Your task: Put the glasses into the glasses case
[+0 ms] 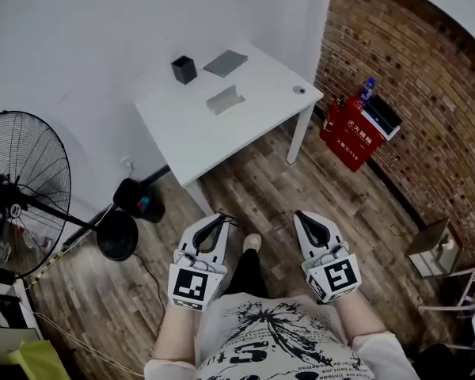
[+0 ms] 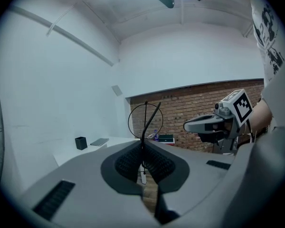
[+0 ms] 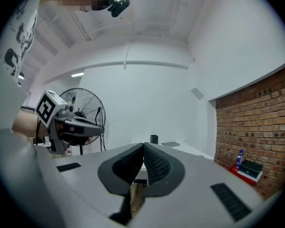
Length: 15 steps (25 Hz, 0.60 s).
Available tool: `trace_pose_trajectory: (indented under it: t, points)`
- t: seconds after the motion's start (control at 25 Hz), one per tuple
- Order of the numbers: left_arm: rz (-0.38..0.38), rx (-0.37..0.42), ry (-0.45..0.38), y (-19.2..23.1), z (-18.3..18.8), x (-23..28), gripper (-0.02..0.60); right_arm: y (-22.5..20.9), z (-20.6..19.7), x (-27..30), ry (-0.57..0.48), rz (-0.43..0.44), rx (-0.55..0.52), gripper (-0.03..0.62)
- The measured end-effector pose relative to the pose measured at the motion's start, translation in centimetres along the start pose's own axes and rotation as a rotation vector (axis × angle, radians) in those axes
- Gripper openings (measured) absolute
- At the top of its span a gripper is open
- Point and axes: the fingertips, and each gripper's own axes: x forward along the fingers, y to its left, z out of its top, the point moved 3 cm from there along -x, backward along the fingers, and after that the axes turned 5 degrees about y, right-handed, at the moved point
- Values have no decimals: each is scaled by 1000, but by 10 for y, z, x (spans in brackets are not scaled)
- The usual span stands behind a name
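Note:
Thin round wire-framed glasses (image 2: pixel 145 118) stick up from the closed jaws of my left gripper (image 2: pixel 143 150), which is shut on one of their arms. In the head view the left gripper (image 1: pixel 219 218) and right gripper (image 1: pixel 302 214) are held close to my body over the wooden floor, well short of the white table (image 1: pixel 190 137). A small grey glasses case (image 1: pixel 225 100) lies open near the table's middle. My right gripper (image 3: pixel 143 148) is shut with nothing between its pads.
On the table stand a black cup (image 1: pixel 184 69), a flat grey slab (image 1: pixel 226 62) and a small round object (image 1: pixel 299 90). A standing fan (image 1: pixel 20 188) is at the left. A red box (image 1: pixel 354 137) and a bottle (image 1: pixel 367 90) sit against the brick wall.

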Motion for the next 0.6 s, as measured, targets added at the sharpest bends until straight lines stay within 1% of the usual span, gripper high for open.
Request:
trace_pose_trajectory:
  t: [0.12,0.16,0.28,0.4,0.52,0.6]
  points:
    - [1,-12,-64,37,13,45,17,-27,9,47,10,-3,-9,15]
    - [-1,-14,-68,50,16,60,17,-37,12,64,14,-8,-12,15]
    - [-19,-18,-34,93,27,107,17,-70,27,118,27,-26,-12,15]
    - [-27,-41,-53,139,46,157,17,-104,47,175,37,-33,-26,15]
    - [-30,-63,-33,184,50,198,17,-128,55,229,49,-27,-37,15]
    - [-23,-64,-35,209,51,222,17,-141,57,262,58,-21,-37,15]
